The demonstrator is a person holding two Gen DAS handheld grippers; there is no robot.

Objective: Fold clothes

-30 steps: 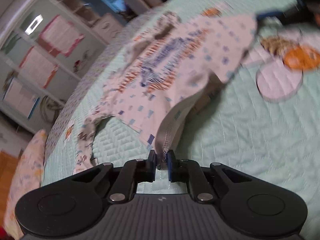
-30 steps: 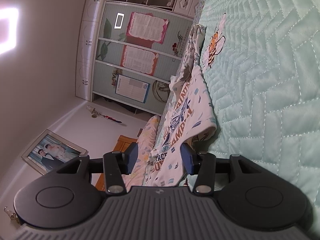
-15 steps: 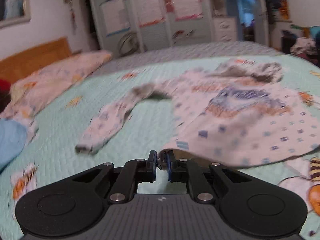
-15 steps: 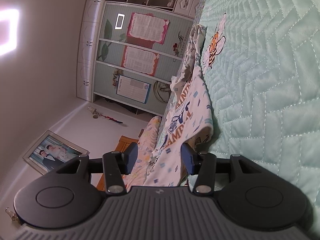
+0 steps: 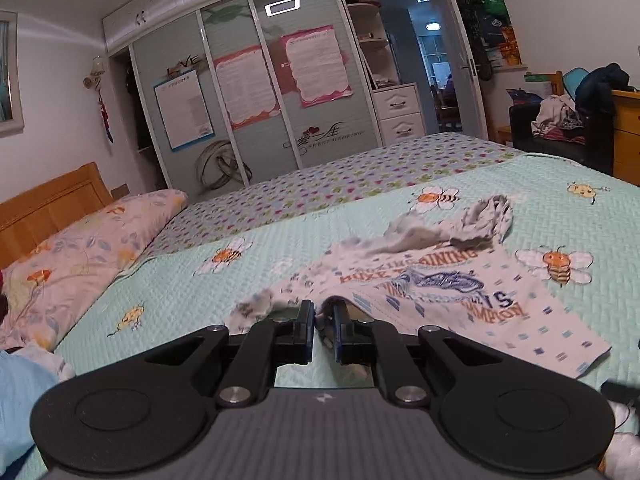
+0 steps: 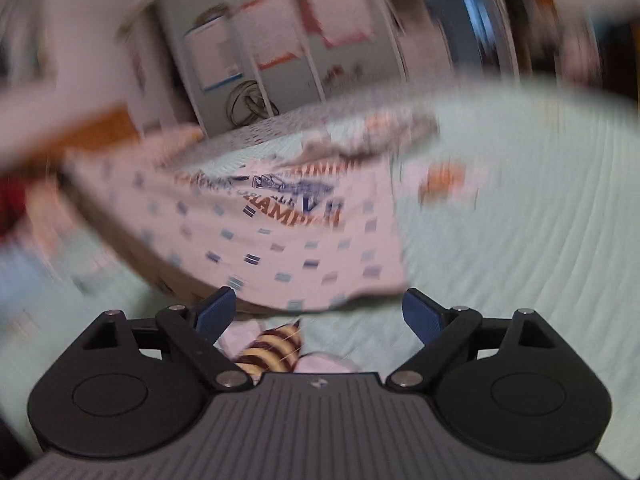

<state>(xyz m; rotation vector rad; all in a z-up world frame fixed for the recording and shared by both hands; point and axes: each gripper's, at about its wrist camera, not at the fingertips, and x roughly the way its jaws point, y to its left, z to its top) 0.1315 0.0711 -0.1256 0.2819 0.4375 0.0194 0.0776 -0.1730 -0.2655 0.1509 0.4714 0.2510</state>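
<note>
Lying on the mint quilt [image 5: 400, 216], your printed shirt [image 5: 448, 288] is spread print-up beside the bee patch [image 5: 554, 264], its hood end bunched at the far side, so most folding looks left. Your left gripper [image 5: 322, 336] is nearly closed, pinching the shirt's near edge. Your right gripper [image 6: 318, 310] gapes wide, holding nothing, just short of the hem.

Child's top [image 5: 436, 292]: white knit w/ small blue squares, orange and navy lettering around a navy graphic. Lies front-up, mostly flat on mint quilted bedspread [image 5: 192, 300]. Neck end bunched at far side; one sleeve [image 5: 256, 306] crumpled at left. Near hem lifted off bed; right-wrist view blurred.
</note>
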